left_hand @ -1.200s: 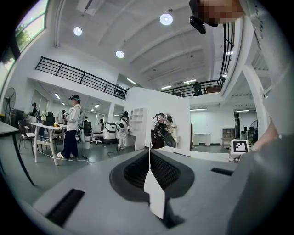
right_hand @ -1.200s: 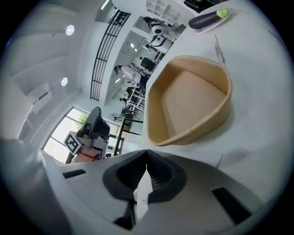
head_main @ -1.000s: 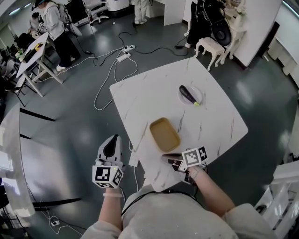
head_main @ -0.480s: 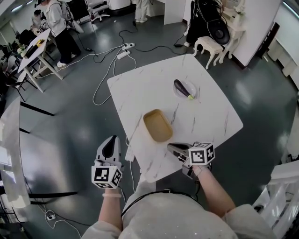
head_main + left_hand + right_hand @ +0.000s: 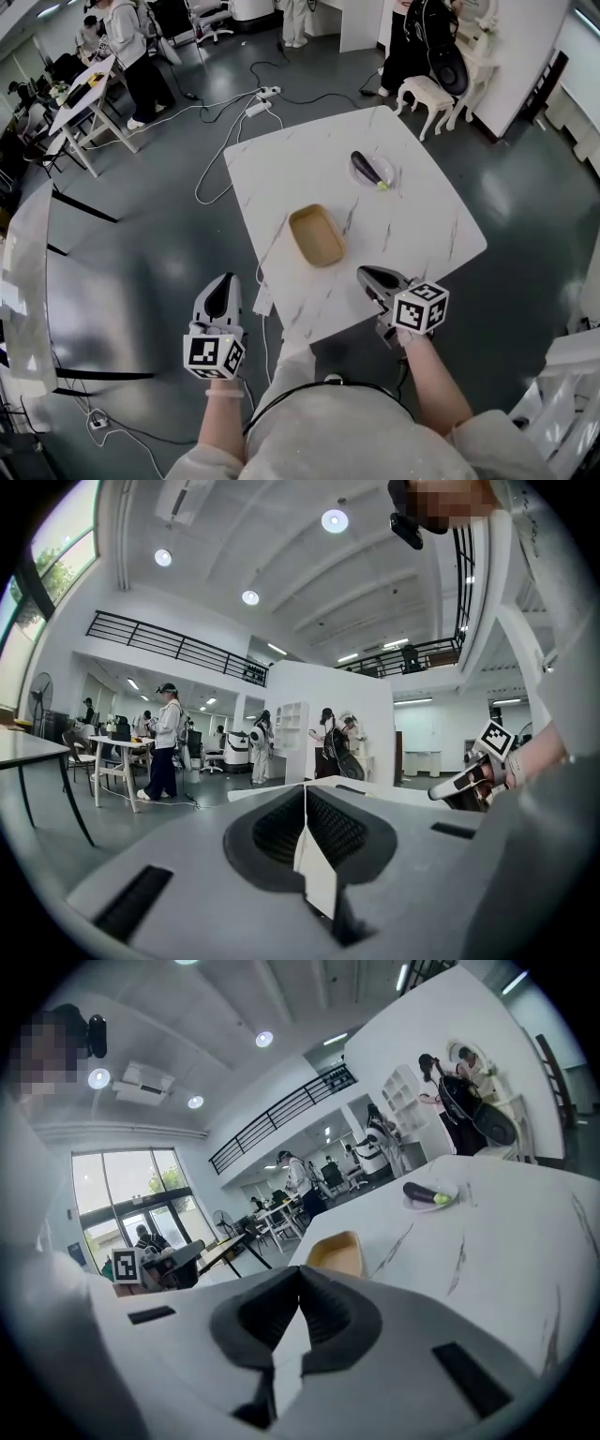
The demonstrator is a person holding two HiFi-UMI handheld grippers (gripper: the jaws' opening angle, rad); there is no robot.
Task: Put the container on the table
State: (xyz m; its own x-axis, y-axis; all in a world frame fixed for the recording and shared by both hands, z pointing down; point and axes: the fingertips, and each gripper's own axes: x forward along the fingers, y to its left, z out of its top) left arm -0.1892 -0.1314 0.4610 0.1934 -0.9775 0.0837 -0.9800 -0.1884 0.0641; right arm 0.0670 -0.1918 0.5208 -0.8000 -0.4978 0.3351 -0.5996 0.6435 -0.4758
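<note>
The tan, shallow rectangular container [image 5: 316, 235] lies flat on the white marble table [image 5: 412, 234], near its front left part; it also shows in the right gripper view as the container [image 5: 337, 1251]. My right gripper [image 5: 366, 275] hangs over the table's near edge, to the right of the container and apart from it, jaws shut on nothing [image 5: 300, 1274]. My left gripper [image 5: 223, 283] is off the table to the left, over the floor. Its jaws [image 5: 305, 794] meet with nothing between them.
A purple eggplant [image 5: 368, 168] lies on a white plate [image 5: 384, 173] at the table's far side. Cables and a power strip [image 5: 258, 101] run over the dark floor behind. A white stool [image 5: 427, 94] stands at back right, a desk [image 5: 80, 98] with people at back left.
My right gripper has drawn back from the container's near edge toward the right and rolled. The container stays where it lies on the table. The left gripper keeps its place in the picture.
</note>
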